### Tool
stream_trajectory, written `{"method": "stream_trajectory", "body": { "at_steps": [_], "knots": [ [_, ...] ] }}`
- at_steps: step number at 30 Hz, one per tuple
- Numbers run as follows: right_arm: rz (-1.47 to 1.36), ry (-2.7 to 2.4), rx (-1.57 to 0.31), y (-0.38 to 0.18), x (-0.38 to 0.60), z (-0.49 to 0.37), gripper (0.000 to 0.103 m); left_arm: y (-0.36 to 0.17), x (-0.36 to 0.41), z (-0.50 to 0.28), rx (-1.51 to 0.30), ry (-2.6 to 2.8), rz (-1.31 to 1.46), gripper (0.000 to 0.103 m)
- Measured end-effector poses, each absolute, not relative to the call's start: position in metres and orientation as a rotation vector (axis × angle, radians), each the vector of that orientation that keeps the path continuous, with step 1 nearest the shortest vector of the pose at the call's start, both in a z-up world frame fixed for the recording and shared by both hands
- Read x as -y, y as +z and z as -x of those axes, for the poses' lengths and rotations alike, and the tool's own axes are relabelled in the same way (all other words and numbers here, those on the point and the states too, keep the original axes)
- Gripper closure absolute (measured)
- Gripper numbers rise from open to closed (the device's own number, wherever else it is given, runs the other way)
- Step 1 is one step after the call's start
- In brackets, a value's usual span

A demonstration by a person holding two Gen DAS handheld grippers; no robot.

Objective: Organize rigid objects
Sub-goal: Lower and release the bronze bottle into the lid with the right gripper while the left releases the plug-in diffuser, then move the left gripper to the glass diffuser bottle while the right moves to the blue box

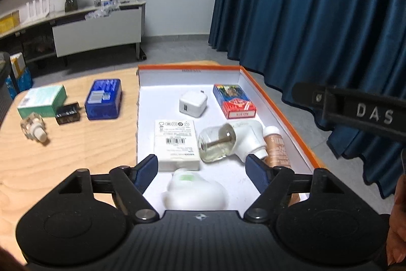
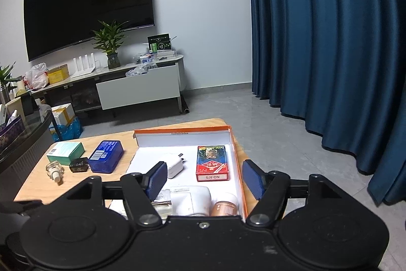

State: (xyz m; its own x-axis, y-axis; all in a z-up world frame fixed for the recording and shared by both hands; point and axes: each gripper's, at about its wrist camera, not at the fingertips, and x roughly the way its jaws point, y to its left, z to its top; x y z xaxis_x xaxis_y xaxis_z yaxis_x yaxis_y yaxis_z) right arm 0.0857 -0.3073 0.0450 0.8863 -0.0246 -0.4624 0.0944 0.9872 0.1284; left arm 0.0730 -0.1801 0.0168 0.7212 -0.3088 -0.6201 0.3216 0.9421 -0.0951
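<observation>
Both claws gape empty above the orange-rimmed tray (image 1: 286, 113).

My box lid (image 1: 286, 116) is white inside with an orange rim; in it I see a white charger (image 1: 192, 103), a red-and-blue card pack (image 1: 234, 100) and a copper-brown bottle (image 1: 276, 146). On the pale wood-grain table (image 1: 63, 159) lie a deep blue case (image 1: 104, 99), a mint-green box (image 1: 40, 100) and a small black box (image 1: 68, 113). My gripper pads (image 1: 146, 169) are navy on black arms.
</observation>
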Motion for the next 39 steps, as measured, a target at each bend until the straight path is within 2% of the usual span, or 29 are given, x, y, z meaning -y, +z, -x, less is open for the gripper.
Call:
{"method": "stream_trajectory", "body": {
  "at_steps": [18, 39],
  "knots": [
    [-0.110, 0.025, -0.498, 0.054, 0.265, -0.096, 0.018, 0.034, 0.139, -0.082, -0.659, -0.218, 0.015, 0.021],
    [-0.066, 0.163, -0.605, 0.033, 0.197, -0.144, 0.015, 0.016, 0.059, -0.109, -0.706, -0.063, 0.094, 0.020]
  ]
}}
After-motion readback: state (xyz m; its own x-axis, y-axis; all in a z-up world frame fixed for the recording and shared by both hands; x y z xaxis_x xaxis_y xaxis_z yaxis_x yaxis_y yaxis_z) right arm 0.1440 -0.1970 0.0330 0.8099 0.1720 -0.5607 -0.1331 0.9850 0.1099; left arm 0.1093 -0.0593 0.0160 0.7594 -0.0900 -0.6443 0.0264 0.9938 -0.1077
